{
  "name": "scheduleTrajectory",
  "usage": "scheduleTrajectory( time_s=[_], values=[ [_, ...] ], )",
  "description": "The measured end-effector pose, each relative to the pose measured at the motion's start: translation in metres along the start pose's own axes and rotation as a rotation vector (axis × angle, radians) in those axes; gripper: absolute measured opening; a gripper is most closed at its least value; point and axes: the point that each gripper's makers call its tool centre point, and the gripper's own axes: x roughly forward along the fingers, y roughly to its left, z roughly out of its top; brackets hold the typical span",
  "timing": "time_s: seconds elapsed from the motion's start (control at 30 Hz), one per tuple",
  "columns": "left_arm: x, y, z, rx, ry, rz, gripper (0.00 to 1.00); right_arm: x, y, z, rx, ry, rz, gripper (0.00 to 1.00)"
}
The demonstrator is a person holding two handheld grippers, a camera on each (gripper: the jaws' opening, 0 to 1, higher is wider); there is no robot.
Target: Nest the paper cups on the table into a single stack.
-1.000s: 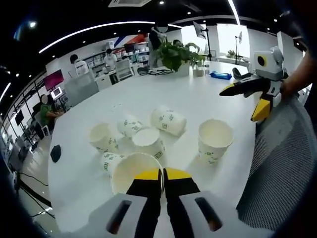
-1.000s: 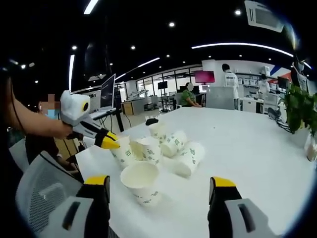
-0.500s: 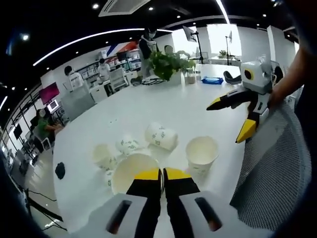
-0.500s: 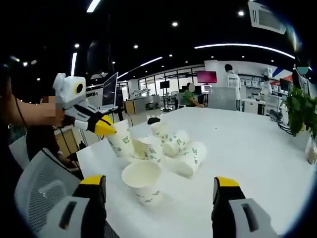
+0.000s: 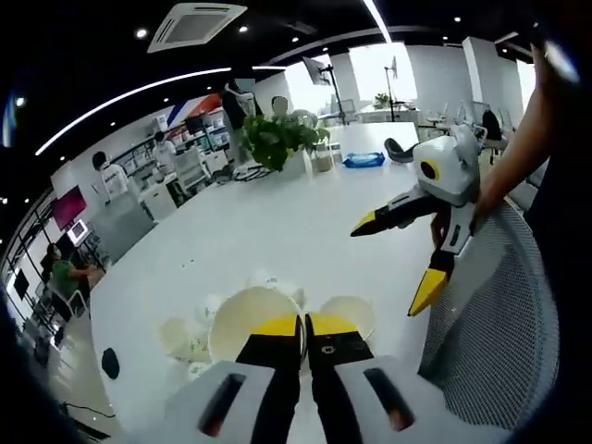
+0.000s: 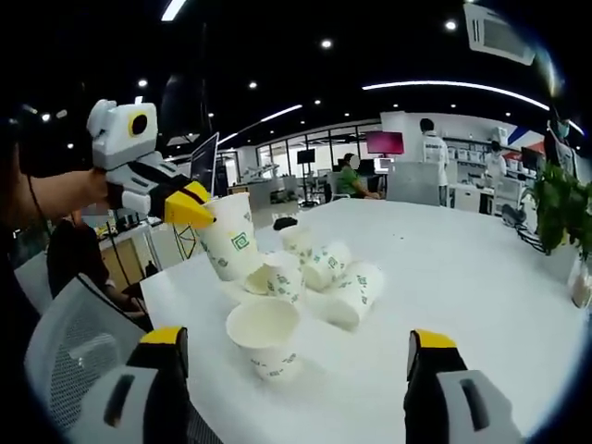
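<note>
Above the near-left corner of the table (image 6: pixel 481 277), the left gripper (image 6: pixel 190 205) is clenched on the rim of a paper cup (image 6: pixel 231 248), holding it clear of the surface, mouth up and slightly tilted. Its target, by my reading, is the upright cup (image 6: pixel 265 338) standing alone near the table edge. Just beyond lies a huddle of loose cups (image 6: pixel 319 268), mostly on their sides. The right gripper (image 6: pixel 291 370) hangs released, jaws wide apart, with the upright cup between and beyond them.

To do this well, level the held cup, centre its base over the upright cup's mouth, then lower straight down. Steadying the lower cup with the right gripper should stop it tipping.
</note>
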Motion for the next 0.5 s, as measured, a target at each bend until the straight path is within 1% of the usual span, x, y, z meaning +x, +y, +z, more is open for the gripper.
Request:
scheduleTrajectory(
  time_s=[0.2, 0.33, 0.5],
  values=[
    [0.012, -0.012, 0.01, 0.049, -0.002, -0.055, 0.0, 0.0, -0.002, -0.002, 0.002, 0.005, -0.002, 1.0],
    [0.021, -0.019, 0.011, 0.058, 0.003, -0.081, 0.0, 0.0, -0.003, -0.002, 0.006, 0.007, -0.01, 0.99],
    [0.032, -0.033, 0.009, 0.071, 0.015, -0.123, 0.0, 0.0, -0.004, -0.003, 0.011, 0.01, -0.012, 0.98]
  ],
)
